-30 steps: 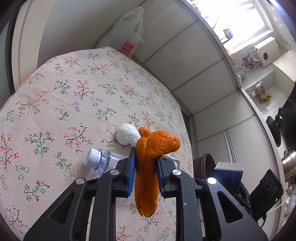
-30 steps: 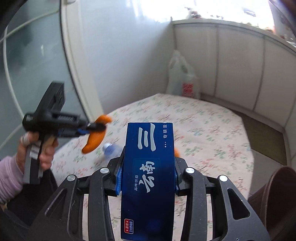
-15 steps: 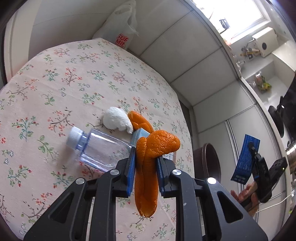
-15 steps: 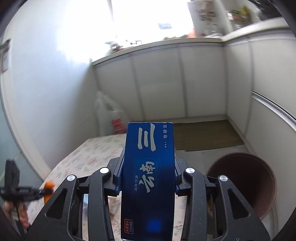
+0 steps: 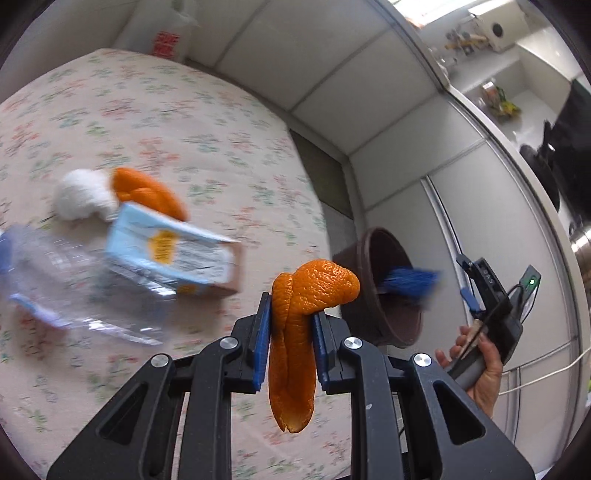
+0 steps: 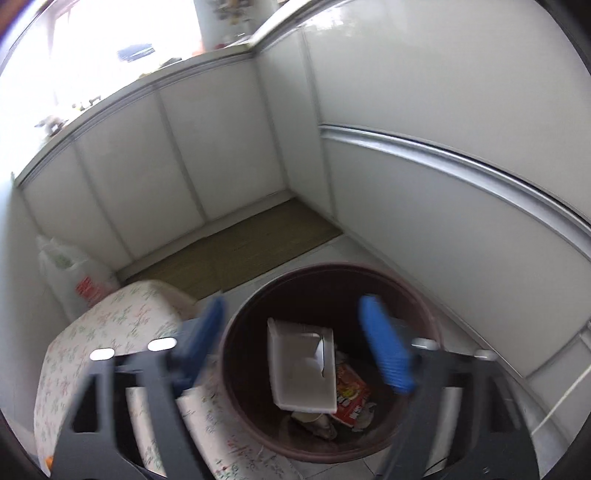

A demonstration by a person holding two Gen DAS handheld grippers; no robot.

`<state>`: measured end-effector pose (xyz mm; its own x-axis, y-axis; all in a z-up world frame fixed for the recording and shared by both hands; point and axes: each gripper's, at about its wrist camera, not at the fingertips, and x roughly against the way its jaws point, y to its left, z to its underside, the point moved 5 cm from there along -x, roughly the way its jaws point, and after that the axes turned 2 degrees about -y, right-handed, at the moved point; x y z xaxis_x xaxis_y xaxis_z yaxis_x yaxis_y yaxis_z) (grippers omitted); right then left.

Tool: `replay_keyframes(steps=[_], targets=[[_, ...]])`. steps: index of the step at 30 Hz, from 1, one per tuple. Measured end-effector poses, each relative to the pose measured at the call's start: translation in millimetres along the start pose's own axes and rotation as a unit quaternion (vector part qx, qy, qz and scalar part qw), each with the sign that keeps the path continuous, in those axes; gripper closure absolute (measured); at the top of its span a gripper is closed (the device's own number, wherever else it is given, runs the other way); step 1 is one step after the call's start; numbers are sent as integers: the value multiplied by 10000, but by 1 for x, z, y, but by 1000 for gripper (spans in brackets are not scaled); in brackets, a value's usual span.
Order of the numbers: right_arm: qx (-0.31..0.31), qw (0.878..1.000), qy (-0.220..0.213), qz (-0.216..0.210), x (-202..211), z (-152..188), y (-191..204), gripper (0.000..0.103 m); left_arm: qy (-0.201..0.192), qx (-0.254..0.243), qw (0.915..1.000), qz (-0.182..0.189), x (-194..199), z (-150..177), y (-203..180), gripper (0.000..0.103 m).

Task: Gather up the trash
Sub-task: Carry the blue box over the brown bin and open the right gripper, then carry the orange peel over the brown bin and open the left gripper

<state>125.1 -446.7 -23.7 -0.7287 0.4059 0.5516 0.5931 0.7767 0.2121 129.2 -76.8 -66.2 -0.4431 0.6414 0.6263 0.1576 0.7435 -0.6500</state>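
My left gripper (image 5: 290, 328) is shut on an orange peel (image 5: 299, 332) and holds it above the floral table (image 5: 166, 110). On the table lie a clear plastic bottle (image 5: 74, 280), a light blue carton (image 5: 173, 251), a white crumpled tissue (image 5: 81, 195) and a second orange peel (image 5: 147, 192). My right gripper (image 6: 295, 347) is open and empty over the brown trash bin (image 6: 424, 317); it also shows in the left wrist view (image 5: 480, 291). A blue box (image 5: 410, 282) is falling into the bin (image 5: 384, 295). A white box (image 6: 301, 369) and wrappers lie inside.
The bin stands on the floor beside the table's right edge. A white plastic bag (image 5: 166, 33) leans on the wall behind the table and also shows in the right wrist view (image 6: 70, 280). White cabinet panels (image 6: 443, 184) enclose the corner. A doormat (image 6: 229, 251) lies on the floor.
My right gripper swung over the bin, opened and let go of the blue box. My left gripper moved right toward the bin with the peel.
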Motion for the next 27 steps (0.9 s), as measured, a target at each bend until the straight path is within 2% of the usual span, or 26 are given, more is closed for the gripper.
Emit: replay_keyframes(steps=[2, 6, 12, 19, 23, 27], targets=[[-229, 9993, -192, 212, 6, -5, -14, 7, 35, -161, 9997, 154, -12, -5, -30, 82], [-616, 9940, -460, 781, 15, -14, -44, 7, 108, -537, 9980, 313, -37, -15, -88, 82], [-1141, 9851, -261, 1260, 18, -4, -88, 7, 263, -1068, 9933, 368, -83, -28, -162, 82], [-1617, 9795, -136, 1198, 22, -5, -122, 7, 516, -1609, 9851, 324, -134, -24, -225, 82], [-2042, 9703, -282, 1262, 29, -7, -144, 7, 715, -1819, 9804, 243, -159, -14, -243, 82], [-2485, 9597, -245, 1289, 28, -3, -164, 7, 866, -1952, 9769, 118, -182, -8, -254, 81]])
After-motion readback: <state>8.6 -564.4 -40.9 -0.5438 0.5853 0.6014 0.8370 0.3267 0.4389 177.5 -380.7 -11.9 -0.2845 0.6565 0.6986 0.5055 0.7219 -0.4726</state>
